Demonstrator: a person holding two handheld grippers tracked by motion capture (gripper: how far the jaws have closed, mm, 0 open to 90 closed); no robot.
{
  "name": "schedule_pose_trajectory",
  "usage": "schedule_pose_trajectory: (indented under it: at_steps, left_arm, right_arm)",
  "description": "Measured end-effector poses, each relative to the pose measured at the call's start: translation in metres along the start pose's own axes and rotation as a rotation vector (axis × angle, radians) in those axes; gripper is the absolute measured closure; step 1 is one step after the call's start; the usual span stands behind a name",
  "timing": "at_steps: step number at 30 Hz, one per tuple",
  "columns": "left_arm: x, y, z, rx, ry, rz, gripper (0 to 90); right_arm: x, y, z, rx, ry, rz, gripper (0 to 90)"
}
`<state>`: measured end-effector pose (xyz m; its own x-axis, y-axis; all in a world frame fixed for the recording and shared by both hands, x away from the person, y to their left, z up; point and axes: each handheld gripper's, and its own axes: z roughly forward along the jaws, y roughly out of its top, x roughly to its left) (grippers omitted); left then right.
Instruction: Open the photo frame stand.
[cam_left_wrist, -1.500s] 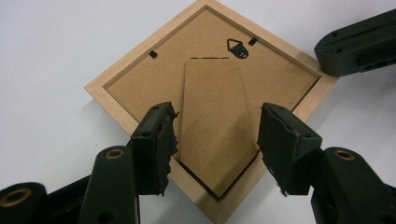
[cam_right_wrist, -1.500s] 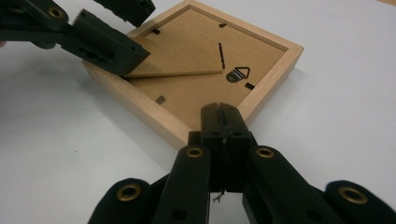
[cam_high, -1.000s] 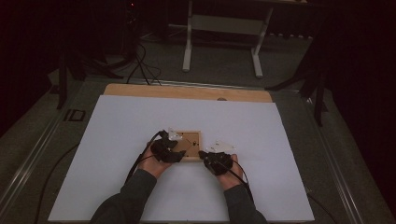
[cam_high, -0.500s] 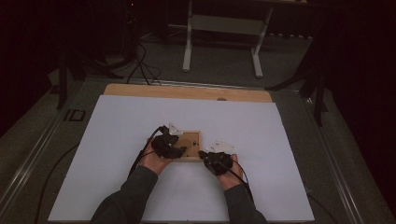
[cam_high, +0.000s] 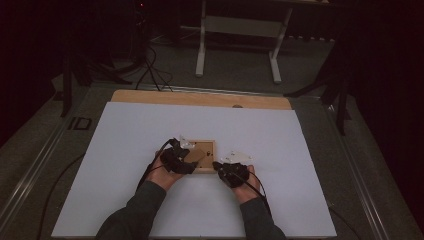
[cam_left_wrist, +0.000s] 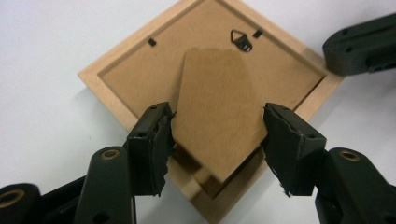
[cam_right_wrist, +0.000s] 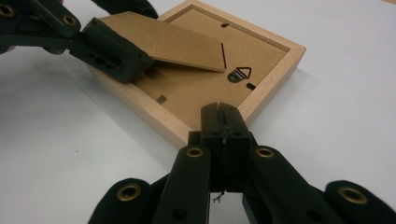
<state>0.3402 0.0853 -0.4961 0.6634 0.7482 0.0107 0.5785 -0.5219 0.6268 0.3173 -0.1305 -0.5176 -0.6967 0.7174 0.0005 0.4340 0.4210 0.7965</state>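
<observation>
I have a small wooden picture frame (cam_high: 201, 156) lying face down near the middle of the white worktop (cam_high: 125, 140), with its brown backing board up and the cardboard easel stand (cam_left_wrist: 217, 116) lifted off that backing. My left gripper (cam_left_wrist: 215, 135) straddles the stand: its fingers (cam_left_wrist: 152, 140) have just been opening, and they now sit spread on either side of the flap, close to its edges but not clearly pressing it. My right gripper (cam_right_wrist: 223, 122) has its fingers pressed together, empty, with the tips resting on or just at the frame's near wooden rail.

I judge the frame to be light and stiff, so it would slide easily on this smooth sheet unless one hand pins it. The rails are the safe place to push or hold. The stand is thin card hinged at one end; it will bend or crease if I squeeze across its width, so I would take it by its free tip and swing it gently about the hinge. The small metal hanger (cam_right_wrist: 238, 73) and the turn clips (cam_left_wrist: 152, 41) on the backing are tiny and would need fingertip care. If there is glass underneath, I cannot see it, so I avoid leaning hard.

The worktop sheet lies on a wooden board (cam_high: 200, 98), whose far strip shows. Beyond is a dim room with a grey floor, cables and a pale stand (cam_high: 239, 35).
</observation>
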Motion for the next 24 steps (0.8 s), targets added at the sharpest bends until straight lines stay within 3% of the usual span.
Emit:
schedule_pose_trajectory:
  at_steps: [2,8,15,20,24]
  left_arm:
    - [0.001,-0.001,0.0,0.002,-0.021,-0.008,49.5]
    - [0.001,0.006,-0.004,-0.007,-0.023,-0.024,50.0]
    - [0.003,0.017,-0.008,-0.016,-0.048,-0.081,49.8]
    - [0.011,0.018,-0.008,-0.002,-0.109,-0.148,48.7]
    - [0.014,0.019,-0.006,0.01,-0.134,-0.179,48.5]
  right_arm:
    - [0.0,0.0,0.0,0.0,-0.001,0.0,89.8]
    - [0.0,0.0,0.0,0.0,0.001,0.001,89.8]
    - [0.0,0.0,0.0,-0.002,0.002,0.0,89.8]
    - [0.0,0.0,0.0,-0.001,0.002,0.002,89.8]
    - [0.0,0.0,0.0,-0.002,0.001,0.003,89.8]
